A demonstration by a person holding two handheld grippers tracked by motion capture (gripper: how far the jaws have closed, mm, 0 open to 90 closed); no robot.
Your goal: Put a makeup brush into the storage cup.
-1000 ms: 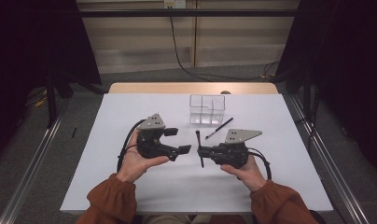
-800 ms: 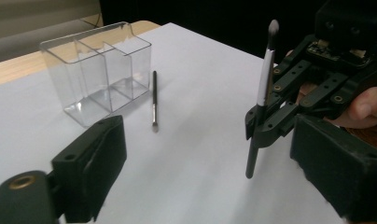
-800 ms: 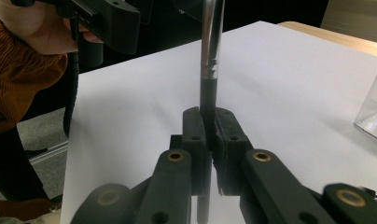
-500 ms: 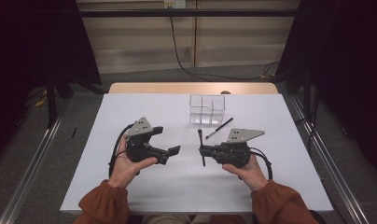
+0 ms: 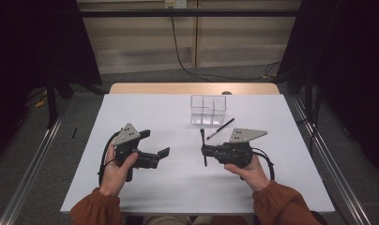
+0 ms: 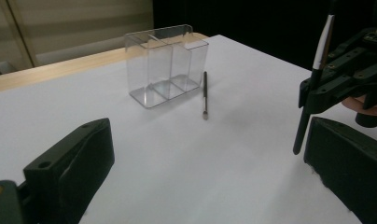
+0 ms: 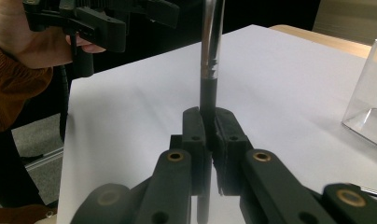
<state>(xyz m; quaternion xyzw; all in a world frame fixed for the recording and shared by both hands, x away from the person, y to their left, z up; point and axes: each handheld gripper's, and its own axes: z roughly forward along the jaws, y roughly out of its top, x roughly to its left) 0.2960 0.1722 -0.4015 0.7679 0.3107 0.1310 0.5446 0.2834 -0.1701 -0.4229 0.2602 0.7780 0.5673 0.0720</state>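
My right gripper (image 5: 205, 151) is shut on a slim black brush (image 5: 204, 146) with a silver band, which stands across its jaws (image 7: 210, 51). From the left gripper view, that brush (image 6: 312, 93) hangs in the right gripper (image 6: 350, 79) at the right edge. My left gripper (image 5: 155, 143) sits to the left of it, apart, its jaws (image 6: 207, 130) wide open after just opening, nothing between them. A second black brush (image 5: 220, 128) lies flat on the white table beside a clear three-compartment holder (image 5: 208, 108), which is empty (image 6: 165, 65).
The white table top (image 5: 145, 110) has a wooden strip along its far edge (image 5: 187, 88). Metal rails run along the floor on both sides. The holder's corner (image 7: 371, 102) shows at the right of the right gripper view, and the left gripper (image 7: 98, 18) at its upper left.
The left hand has drawn its gripper leftward and slightly nearer the table's front edge, away from the held brush, and its jaws stand wider. The right gripper has not moved.
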